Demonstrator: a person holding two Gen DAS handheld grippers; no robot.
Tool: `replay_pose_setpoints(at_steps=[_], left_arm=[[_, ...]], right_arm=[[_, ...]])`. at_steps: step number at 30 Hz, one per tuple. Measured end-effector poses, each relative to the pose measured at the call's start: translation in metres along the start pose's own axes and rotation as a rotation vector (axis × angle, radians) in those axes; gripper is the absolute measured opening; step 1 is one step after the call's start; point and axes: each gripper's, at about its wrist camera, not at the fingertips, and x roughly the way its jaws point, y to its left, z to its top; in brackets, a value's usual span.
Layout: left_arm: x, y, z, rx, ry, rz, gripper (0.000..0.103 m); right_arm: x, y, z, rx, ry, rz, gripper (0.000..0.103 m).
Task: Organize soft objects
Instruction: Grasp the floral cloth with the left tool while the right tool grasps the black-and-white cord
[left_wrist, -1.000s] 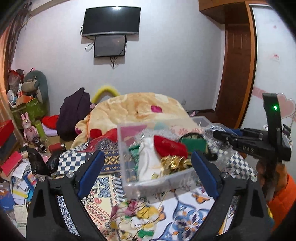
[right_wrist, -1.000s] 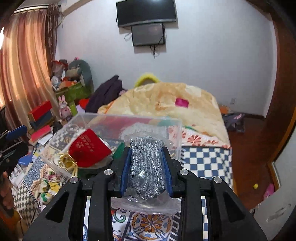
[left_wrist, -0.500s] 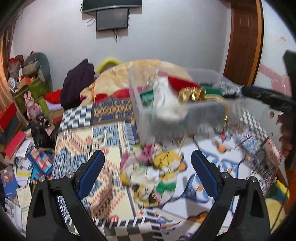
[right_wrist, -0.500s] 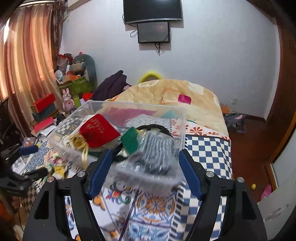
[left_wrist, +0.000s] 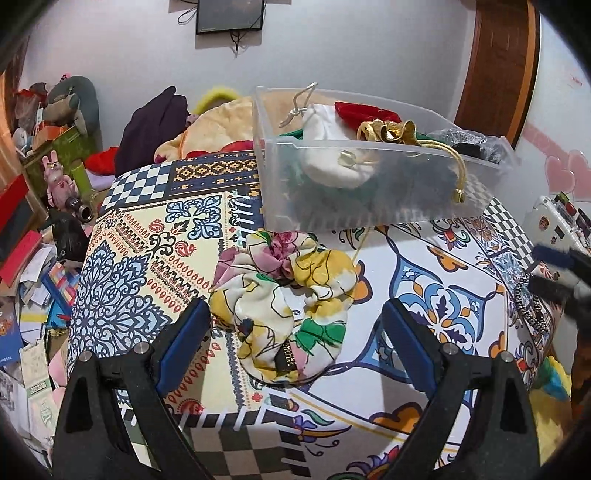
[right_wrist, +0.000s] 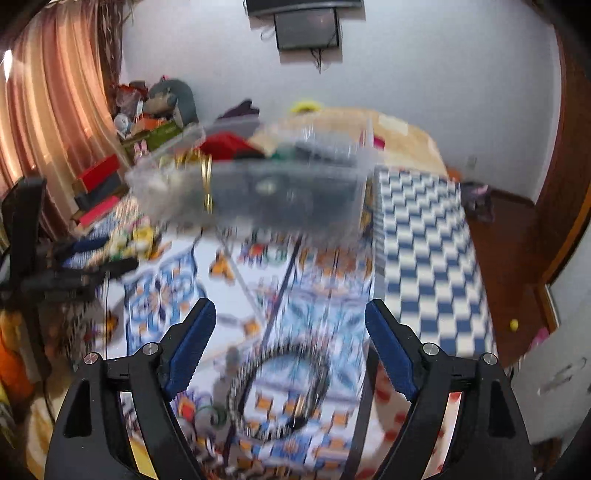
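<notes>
A clear plastic bin (left_wrist: 369, 192) on the patterned bedspread holds soft pouches: white, red, gold, green and a silver mesh bag (left_wrist: 461, 138). A floral scrunchie (left_wrist: 284, 306) lies in front of the bin, between the fingers of my open, empty left gripper (left_wrist: 295, 332). My right gripper (right_wrist: 286, 347) is open and empty above a black-and-white hair ring (right_wrist: 277, 391), which also shows at the bed's right edge in the left wrist view (left_wrist: 528, 306). The bin (right_wrist: 258, 188) is blurred in the right wrist view.
The bedspread (left_wrist: 147, 258) ends at a drop on the left, above a cluttered floor with books and toys (left_wrist: 33, 258). A yellow blanket (left_wrist: 221, 125) is heaped behind the bin. The other gripper (right_wrist: 55, 273) shows at the left in the right wrist view.
My right gripper opened and let the silver mesh bag go into the bin, then pulled back and tilted down. My left gripper dropped toward the floral scrunchie.
</notes>
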Motion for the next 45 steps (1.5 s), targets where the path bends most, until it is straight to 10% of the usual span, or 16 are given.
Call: replay_pose_setpoints(at_steps=[6, 20, 42, 45], left_arm=[[0.003, -0.006, -0.001, 0.019, 0.001, 0.0, 0.074], [-0.014, -0.027, -0.012, 0.08, -0.032, -0.054, 0.022], [-0.082, -0.029, 0.025, 0.057, -0.254, -0.079, 0.021], [-0.082, -0.025, 0.025, 0.036, -0.251, -0.09, 0.021]], right_arm=[[-0.005, 0.005, -0.015, -0.012, 0.018, 0.01, 0.075], [-0.001, 0.013, -0.023, -0.036, 0.026, 0.005, 0.011], [-0.023, 0.018, 0.026, -0.05, -0.132, -0.004, 0.009], [-0.018, 0.014, 0.02, -0.045, -0.1, -0.052, 0.031]])
